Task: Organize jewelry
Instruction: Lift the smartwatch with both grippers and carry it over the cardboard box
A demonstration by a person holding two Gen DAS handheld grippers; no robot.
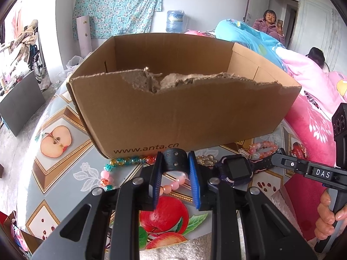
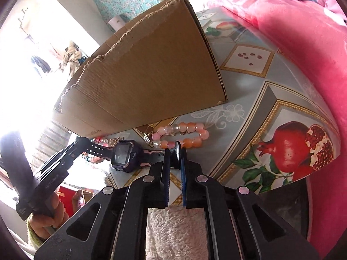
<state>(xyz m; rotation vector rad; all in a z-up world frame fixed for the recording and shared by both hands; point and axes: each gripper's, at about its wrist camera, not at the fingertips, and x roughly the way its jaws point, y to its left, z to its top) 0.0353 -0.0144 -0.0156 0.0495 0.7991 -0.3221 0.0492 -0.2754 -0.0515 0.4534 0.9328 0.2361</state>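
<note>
- Fruit-printed tabletop [image 1: 54, 169] carries our box [image 1: 184, 112], with a pink bed beside it.
- Our left tool [image 1: 176, 173] grips one end of the watch [image 1: 236, 169] strap, jaws part open around it.
- Our right tool [image 2: 175, 151] is nearly shut, pinching the other strap end.
- We hold the watch stretched between both tools, just above the tabletop in front of the box; bracelets [image 2: 184, 135] lie behind it.
- We judge this the pick-up step; next we must lift together over the torn wall and release inside.
</note>
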